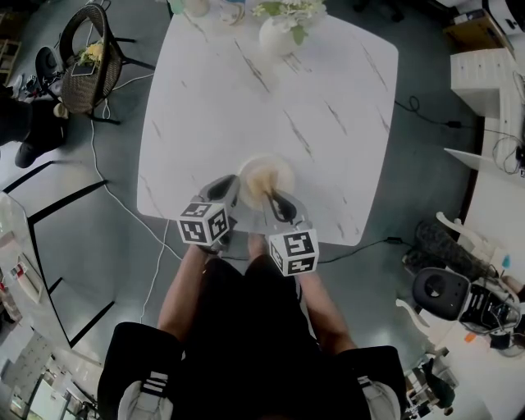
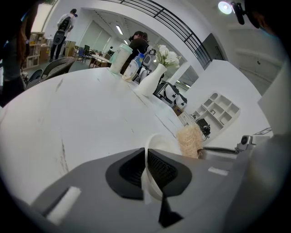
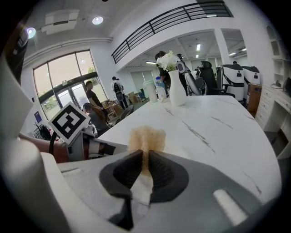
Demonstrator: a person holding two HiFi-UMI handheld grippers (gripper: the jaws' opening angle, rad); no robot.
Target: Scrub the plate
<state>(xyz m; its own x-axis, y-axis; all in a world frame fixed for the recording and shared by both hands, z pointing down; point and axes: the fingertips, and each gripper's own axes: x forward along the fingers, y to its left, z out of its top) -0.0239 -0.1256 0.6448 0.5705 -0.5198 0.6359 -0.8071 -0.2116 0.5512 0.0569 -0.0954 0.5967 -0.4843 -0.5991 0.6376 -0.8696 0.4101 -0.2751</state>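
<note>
A white plate [image 1: 267, 176] rests near the front edge of the white marble table [image 1: 271, 98]. My left gripper [image 1: 232, 194] is shut on the plate's near rim; in the left gripper view the thin white rim [image 2: 146, 170] stands pinched between the black pads. My right gripper [image 1: 271, 197] is shut on a tan fibrous scrubber [image 3: 146, 140], which lies on the plate's surface. The scrubber [image 2: 189, 140] also shows past the plate's rim in the left gripper view.
A white vase with flowers [image 1: 283, 25] and some bottles [image 2: 123, 59] stand at the table's far edge. A wicker chair [image 1: 89, 59] is at the far left and cables run over the floor. The person's legs are below the table's front edge.
</note>
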